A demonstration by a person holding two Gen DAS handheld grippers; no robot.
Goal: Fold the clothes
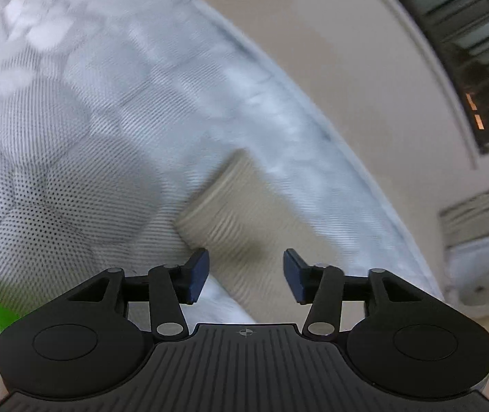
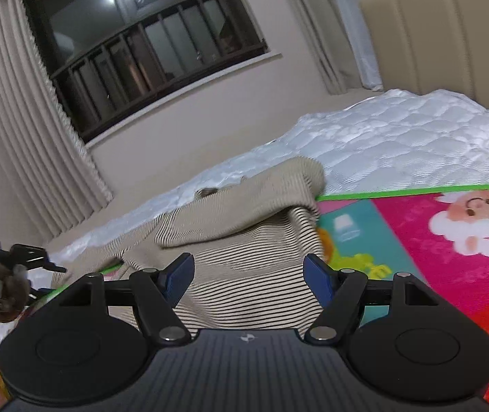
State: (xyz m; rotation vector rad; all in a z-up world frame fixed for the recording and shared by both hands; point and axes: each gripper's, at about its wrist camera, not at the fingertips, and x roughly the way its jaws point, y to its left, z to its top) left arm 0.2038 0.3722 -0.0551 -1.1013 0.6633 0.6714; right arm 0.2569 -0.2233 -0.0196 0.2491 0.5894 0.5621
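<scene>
On the mat's edge: striped garment (image 2: pixel 244 240) – rumpled, overhanging the mattress (image 2: pixel 398 137).
My left gripper (image 1: pixel 246 274): jaws apart, empty.
My right gripper (image 2: pixel 248 276): same.

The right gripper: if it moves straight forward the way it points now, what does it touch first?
Most likely the striped garment. The right gripper is open and empty, and the cloth fills the space between and just beyond its fingers, lying partly on the colourful mat. How far ahead it lies is unclear.
</scene>
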